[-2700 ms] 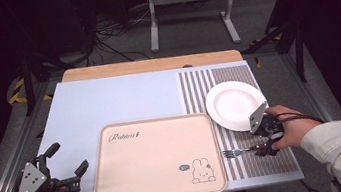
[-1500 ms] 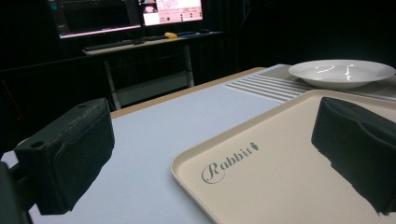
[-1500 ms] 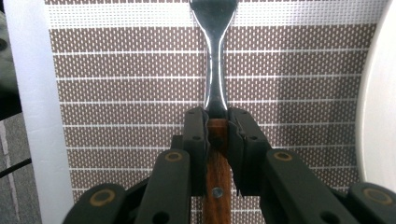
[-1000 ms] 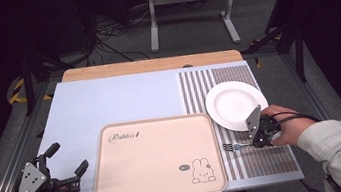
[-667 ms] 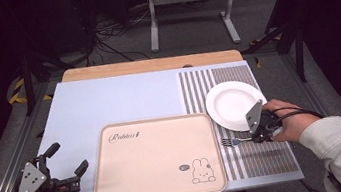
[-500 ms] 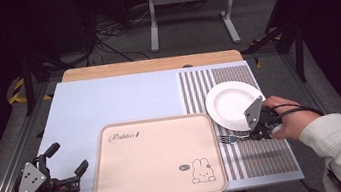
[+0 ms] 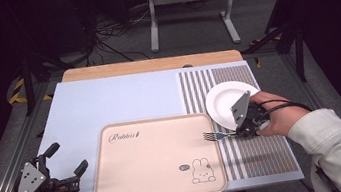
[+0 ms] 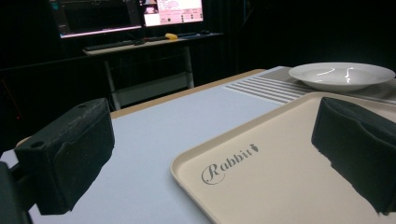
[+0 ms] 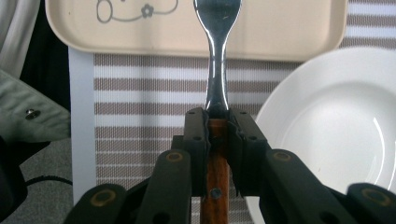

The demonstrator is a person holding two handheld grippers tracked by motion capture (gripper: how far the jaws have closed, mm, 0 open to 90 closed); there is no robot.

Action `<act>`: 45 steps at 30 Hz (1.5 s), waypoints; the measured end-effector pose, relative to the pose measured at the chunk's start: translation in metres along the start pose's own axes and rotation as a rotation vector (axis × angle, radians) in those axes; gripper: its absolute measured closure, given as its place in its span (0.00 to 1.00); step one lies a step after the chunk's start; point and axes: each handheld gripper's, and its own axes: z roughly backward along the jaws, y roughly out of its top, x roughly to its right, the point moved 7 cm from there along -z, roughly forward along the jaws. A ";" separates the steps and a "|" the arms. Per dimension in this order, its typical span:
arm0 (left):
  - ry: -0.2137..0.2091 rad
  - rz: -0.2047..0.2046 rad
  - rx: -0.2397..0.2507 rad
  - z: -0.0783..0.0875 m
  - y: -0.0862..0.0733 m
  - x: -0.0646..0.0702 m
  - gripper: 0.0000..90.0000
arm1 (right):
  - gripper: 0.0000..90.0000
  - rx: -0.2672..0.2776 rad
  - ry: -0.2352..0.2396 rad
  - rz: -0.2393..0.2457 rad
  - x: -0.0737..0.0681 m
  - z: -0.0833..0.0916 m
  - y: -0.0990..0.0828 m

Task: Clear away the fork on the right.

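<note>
High view: the right gripper [image 7: 242, 130] is clamped on a wooden-handled fork [image 7: 217, 135], whose tines reach over the right rim of the beige rabbit tray [image 7: 153, 164]. The fork hangs level, crossing the seam between the tray and the striped placemat [image 7: 262, 151]. Just behind the gripper sits the white plate [image 7: 222, 101] on the same placemat, its near rim close beside the grey plate on top of the gripper. Most of the tray's flat floor lies bare, with only the small rabbit drawing near its front right corner. The pale blue table cover [image 7: 109, 104] stretches wide and bare behind the tray and to its left.

Right gripper view shows the two black jaws pinched narrow on the fork's brown handle [image 9: 215, 158], the steel neck rising straight past the tray's rounded edge [image 9: 196, 49], the plate [image 9: 327, 126] just to one side.

At the front left corner, the left gripper [image 7: 64, 164] stands with its jaws wide and nothing between them, just off the tray's left rim.
</note>
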 end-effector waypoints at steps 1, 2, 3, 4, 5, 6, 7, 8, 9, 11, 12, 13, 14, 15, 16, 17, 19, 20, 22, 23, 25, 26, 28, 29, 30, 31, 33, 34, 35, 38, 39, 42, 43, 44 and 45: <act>0.000 -0.001 0.001 0.000 0.000 0.000 0.00 | 0.87 -0.002 -0.001 -0.005 0.000 0.000 0.003; 0.000 -0.001 -0.001 0.000 0.000 0.000 0.00 | 0.87 0.001 0.002 -0.002 0.001 -0.001 0.007; 0.000 -0.003 0.000 0.000 0.000 0.000 0.00 | 0.87 0.002 0.005 -0.001 0.001 -0.002 0.010; 0.001 0.000 0.002 0.000 0.000 0.000 0.00 | 0.87 -0.002 0.005 0.009 0.003 -0.002 0.014; 0.001 0.002 0.002 0.000 0.000 0.000 0.00 | 0.87 -0.001 0.003 0.006 0.003 -0.003 0.018; 0.000 0.001 0.002 0.000 0.000 0.000 0.00 | 0.87 0.002 0.009 0.003 0.004 -0.003 0.022; 0.000 0.001 0.002 0.000 0.000 0.000 0.00 | 0.87 0.006 0.011 0.013 0.005 -0.004 0.026; -0.001 0.001 0.002 0.000 0.000 0.000 0.00 | 0.87 0.007 0.012 0.018 0.006 -0.005 0.029; -0.001 0.001 0.002 0.000 0.000 0.000 0.00 | 0.87 0.008 0.016 0.015 0.006 -0.005 0.033; -0.004 0.000 0.003 0.000 0.000 0.000 0.00 | 0.87 0.010 0.018 0.024 0.007 -0.007 0.040; -0.004 -0.001 0.003 0.000 0.001 0.000 0.00 | 0.87 0.010 0.023 0.028 0.007 -0.008 0.044; -0.005 -0.001 0.003 0.000 0.001 0.000 0.00 | 0.87 0.017 0.022 0.035 0.008 -0.009 0.049; -0.005 -0.001 0.003 0.000 0.001 0.000 0.00 | 0.87 0.017 0.022 0.035 0.008 -0.009 0.049; -0.004 0.000 0.004 0.000 0.001 0.001 0.00 | 0.87 0.019 0.025 0.039 0.007 -0.009 0.053; -0.004 -0.001 0.004 0.000 0.001 0.001 0.00 | 0.87 0.018 0.028 0.048 0.008 -0.010 0.058; -0.005 -0.002 0.003 0.000 0.001 0.001 0.00 | 0.87 0.024 0.026 0.052 0.008 -0.012 0.061; -0.005 -0.002 0.004 0.000 0.001 0.001 0.00 | 0.87 0.025 0.032 0.056 0.008 -0.014 0.068; -0.006 -0.002 0.005 0.000 0.001 0.001 0.00 | 0.87 0.028 0.035 0.060 0.008 -0.014 0.071; -0.006 -0.002 0.005 0.000 0.001 0.001 0.00 | 0.87 0.038 0.038 0.057 0.008 -0.017 0.078; -0.006 -0.002 0.005 0.000 0.001 0.001 0.00 | 0.87 0.039 0.042 0.049 0.008 -0.018 0.080; -0.008 -0.002 0.005 0.000 0.001 0.001 0.00 | 0.87 0.048 0.059 -0.011 0.006 -0.019 0.085; -0.009 -0.003 0.004 0.000 0.001 0.001 0.00 | 0.87 0.048 0.062 -0.040 0.005 -0.020 0.087; -0.010 -0.006 0.005 0.000 0.002 0.001 0.00 | 0.87 0.043 0.061 -0.086 0.005 -0.021 0.091; -0.011 -0.008 0.005 0.000 0.002 0.001 0.00 | 0.87 0.041 0.065 -0.102 0.005 -0.022 0.091; -0.011 -0.007 0.004 0.000 0.001 0.001 0.00 | 0.87 0.040 0.059 -0.138 0.005 -0.022 0.093; -0.011 -0.006 0.007 0.000 0.002 0.001 0.00 | 0.87 0.039 0.061 -0.163 0.005 -0.022 0.094; -0.011 -0.007 0.005 0.000 0.002 0.001 0.00 | 0.87 0.052 0.071 -0.224 0.005 -0.021 0.096; -0.010 -0.006 0.006 0.000 0.002 0.001 0.00 | 0.87 0.056 0.071 -0.243 0.005 -0.021 0.096; -0.010 -0.006 0.006 0.000 0.002 0.001 0.00 | 0.87 0.059 0.068 -0.269 0.005 -0.020 0.097; -0.010 -0.007 0.006 0.000 0.002 0.001 0.00 | 0.87 0.078 0.069 -0.344 0.005 -0.019 0.100; -0.010 -0.006 0.007 0.000 0.002 0.001 0.00 | 0.87 0.083 0.068 -0.369 0.005 -0.018 0.101; -0.011 -0.008 0.003 0.000 0.002 0.001 0.00 | 0.87 0.095 0.075 -0.463 0.004 -0.017 0.104; -0.011 -0.007 0.004 0.000 0.002 0.001 0.00 | 0.87 0.097 0.072 -0.479 0.004 -0.017 0.104; -0.010 -0.005 0.008 0.000 0.002 0.001 0.00 | 0.88 0.101 0.069 -0.513 0.003 -0.017 0.105; -0.010 -0.009 0.008 0.000 0.002 0.001 0.00 | 0.88 0.106 0.069 -0.548 0.003 -0.018 0.106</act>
